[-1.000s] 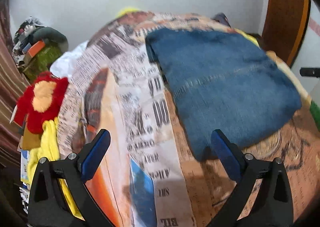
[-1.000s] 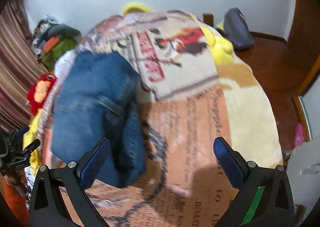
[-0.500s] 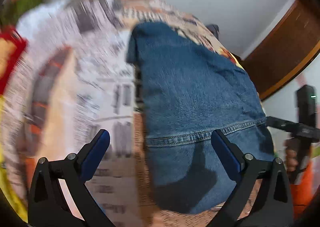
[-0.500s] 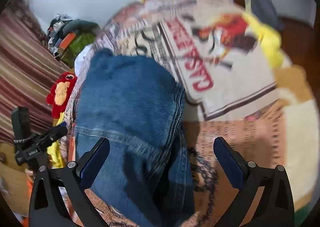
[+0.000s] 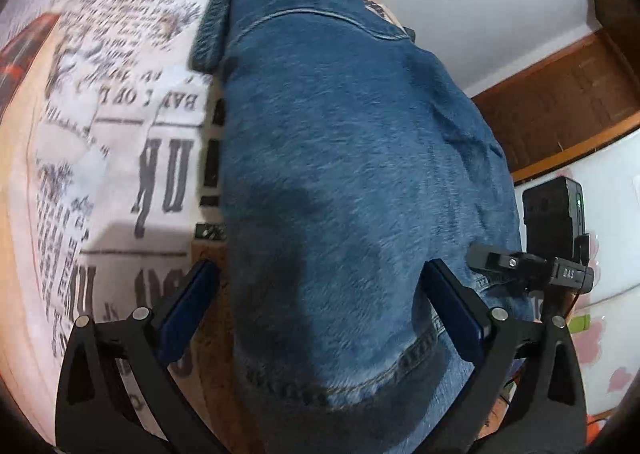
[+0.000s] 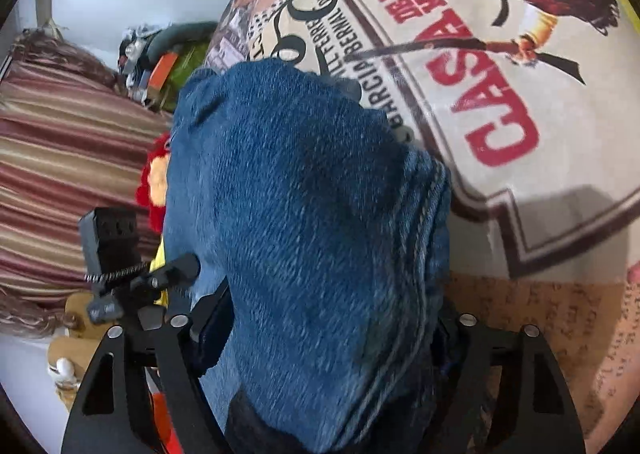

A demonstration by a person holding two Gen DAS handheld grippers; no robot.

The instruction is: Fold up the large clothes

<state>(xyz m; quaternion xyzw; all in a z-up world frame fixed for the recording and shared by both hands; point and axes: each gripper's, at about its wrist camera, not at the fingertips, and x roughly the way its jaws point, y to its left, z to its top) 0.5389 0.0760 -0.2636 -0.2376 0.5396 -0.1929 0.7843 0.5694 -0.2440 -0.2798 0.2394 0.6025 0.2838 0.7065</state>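
Folded blue jeans [image 5: 352,182] lie on a bed covered with a newspaper-print blanket [image 5: 120,126]. My left gripper [image 5: 320,302] is open, its blue-padded fingers [image 5: 188,310] straddling the near end of the jeans. In the right wrist view the jeans [image 6: 304,222] fill the space between the fingers of my open right gripper [image 6: 332,330], which straddles the same near end from the other side. Each gripper shows in the other's view: the right one [image 5: 532,270] at the jeans' right edge, the left one [image 6: 132,278] at their left edge.
The blanket shows a red "CASA" poster print [image 6: 492,106] to the right of the jeans. A red and yellow plush toy [image 6: 154,182], a striped curtain [image 6: 60,158] and a pile of items [image 6: 160,58] lie left. A wooden door frame [image 5: 560,102] stands at right.
Both grippers have moved forward and down onto the jeans from opposite sides. The jeans now fill the gap between each pair of fingers. Both stay open.
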